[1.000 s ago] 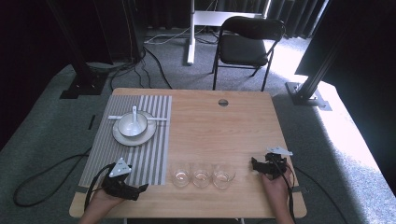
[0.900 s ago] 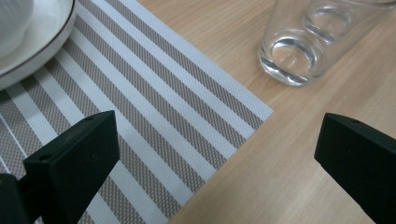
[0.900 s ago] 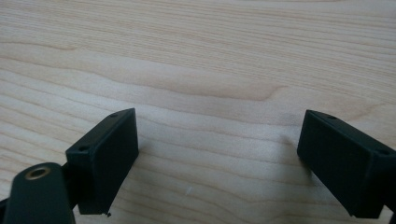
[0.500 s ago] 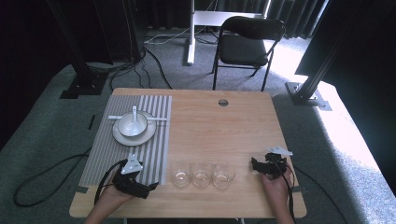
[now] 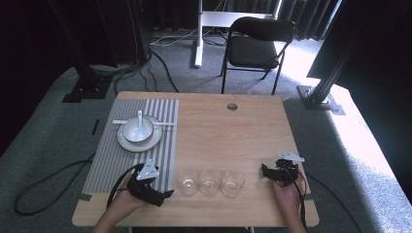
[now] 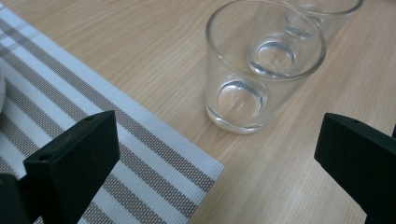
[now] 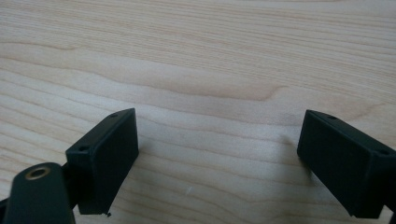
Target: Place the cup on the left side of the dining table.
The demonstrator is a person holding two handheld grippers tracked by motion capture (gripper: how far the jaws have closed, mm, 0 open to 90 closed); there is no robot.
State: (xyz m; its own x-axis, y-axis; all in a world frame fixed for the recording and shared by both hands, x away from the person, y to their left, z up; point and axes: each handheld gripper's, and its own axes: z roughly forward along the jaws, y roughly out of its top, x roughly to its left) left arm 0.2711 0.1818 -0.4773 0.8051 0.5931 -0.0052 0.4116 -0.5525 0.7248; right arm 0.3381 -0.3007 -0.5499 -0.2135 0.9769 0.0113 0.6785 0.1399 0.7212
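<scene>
Three clear empty glasses stand in a row near the table's front edge: the left glass (image 5: 187,184), the middle glass (image 5: 210,183) and the right glass (image 5: 232,183). My left gripper (image 5: 166,193) is low over the striped placemat's right edge, just left of the row, pointing at it. In the left gripper view its jaws stand wide open (image 6: 217,161), with the nearest glass (image 6: 264,70) a short way ahead between them and a second glass (image 6: 322,16) behind it. My right gripper (image 5: 265,172) rests right of the row, open over bare wood (image 7: 217,158), holding nothing.
A striped placemat (image 5: 116,162) covers the table's left part. On it, at the back, a plate (image 5: 127,142) carries a white bowl (image 5: 137,130) with a spoon. A small round hole (image 5: 232,106) sits near the far edge. A black chair (image 5: 255,46) stands beyond the table.
My left gripper has moved right across the placemat toward the left glass. The right gripper and the glasses have stayed where they were.
</scene>
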